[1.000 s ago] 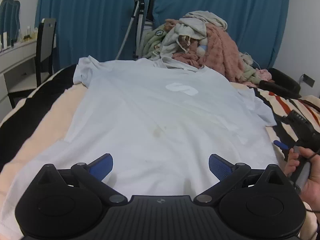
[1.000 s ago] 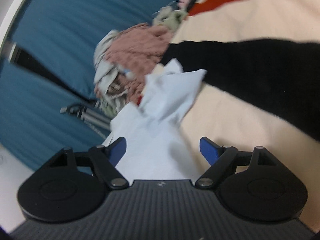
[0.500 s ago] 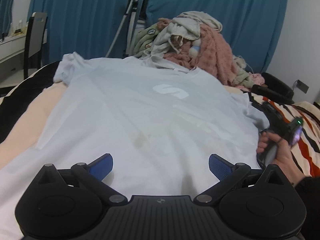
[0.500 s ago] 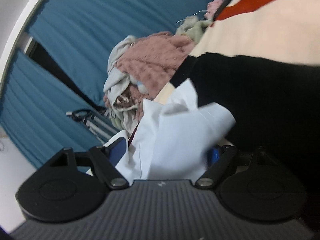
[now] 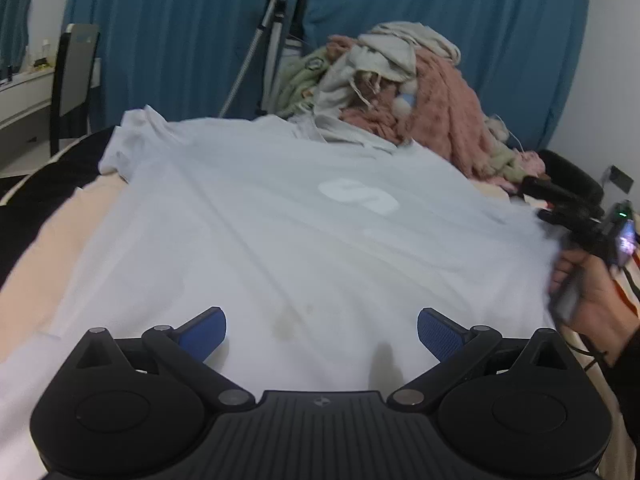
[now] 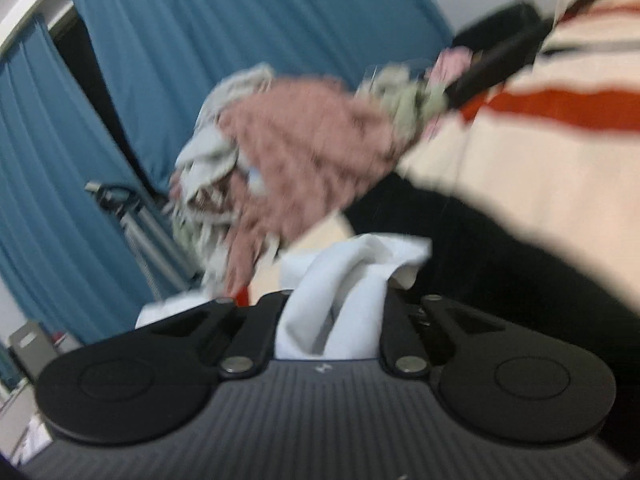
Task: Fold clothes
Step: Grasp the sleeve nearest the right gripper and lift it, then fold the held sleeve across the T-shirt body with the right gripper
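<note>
Right wrist view: the right gripper point(image 6: 330, 312), wide a second ago, now pinches the sleeve of the white T-shirt point(image 5: 280, 240) at the bed's right edge; the left gripper point(image 5: 322, 330) hovers wide above its hem, so folding that sleeve inward looks likely

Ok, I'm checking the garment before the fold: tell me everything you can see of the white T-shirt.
The white T-shirt lies spread on the bed, thin and lightly wrinkled, with a white logo and a brownish stain. One sleeve is bunched; the other sleeve is clamped in the right gripper. The open left gripper hovers above it.
</note>
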### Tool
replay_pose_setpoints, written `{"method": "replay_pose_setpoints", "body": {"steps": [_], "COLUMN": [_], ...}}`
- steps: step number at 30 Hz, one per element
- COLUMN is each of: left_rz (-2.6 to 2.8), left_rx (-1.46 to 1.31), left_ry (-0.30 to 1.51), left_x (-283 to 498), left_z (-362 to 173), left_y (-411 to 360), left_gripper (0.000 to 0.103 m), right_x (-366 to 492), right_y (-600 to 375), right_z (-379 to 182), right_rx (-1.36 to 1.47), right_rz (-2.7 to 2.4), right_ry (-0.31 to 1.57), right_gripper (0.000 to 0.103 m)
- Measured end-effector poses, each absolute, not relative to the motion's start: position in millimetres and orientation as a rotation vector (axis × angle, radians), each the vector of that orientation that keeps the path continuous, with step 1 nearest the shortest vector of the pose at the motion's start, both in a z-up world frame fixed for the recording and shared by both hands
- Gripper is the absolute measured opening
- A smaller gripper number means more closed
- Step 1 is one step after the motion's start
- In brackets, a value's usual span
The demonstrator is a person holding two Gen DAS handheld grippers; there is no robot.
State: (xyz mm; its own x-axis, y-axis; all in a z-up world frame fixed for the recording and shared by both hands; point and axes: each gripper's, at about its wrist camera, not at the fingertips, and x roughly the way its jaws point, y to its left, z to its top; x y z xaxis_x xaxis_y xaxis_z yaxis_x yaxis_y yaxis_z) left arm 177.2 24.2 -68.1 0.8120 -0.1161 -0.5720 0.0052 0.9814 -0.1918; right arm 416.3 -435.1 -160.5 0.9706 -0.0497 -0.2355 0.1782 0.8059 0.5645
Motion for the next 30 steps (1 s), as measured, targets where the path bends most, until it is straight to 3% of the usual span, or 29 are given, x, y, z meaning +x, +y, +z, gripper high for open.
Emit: {"method": "replay_pose_setpoints", "body": {"steps": [8, 17, 26, 30], "left_rz": [-0.045, 0.033, 0.144, 0.17], "left_rx": [-0.123, -0.099, -0.238, -0.294], "left_ry": [0.55, 0.488, 0.495, 0.51], "left_x": [170, 157, 174, 180], "left_z": [-41, -39, -50, -59], "left_y": [46, 96, 158, 177], "left_gripper": [0.103, 0.103, 0.103, 0.103], "right_x": [417, 414, 457, 467], "right_y": [-412, -255, -59, -26], "right_z": [-96, -9, -53, -80], "right_rx": [0.286, -0.068, -0.299, -0.254], "right_rz": [-0.257, -0.267, -0.068, 0.029], "right_ry": [0.251, 0.17, 0.266, 0.319], "right_gripper": [0.008, 0.009, 0.01, 0.013]}}
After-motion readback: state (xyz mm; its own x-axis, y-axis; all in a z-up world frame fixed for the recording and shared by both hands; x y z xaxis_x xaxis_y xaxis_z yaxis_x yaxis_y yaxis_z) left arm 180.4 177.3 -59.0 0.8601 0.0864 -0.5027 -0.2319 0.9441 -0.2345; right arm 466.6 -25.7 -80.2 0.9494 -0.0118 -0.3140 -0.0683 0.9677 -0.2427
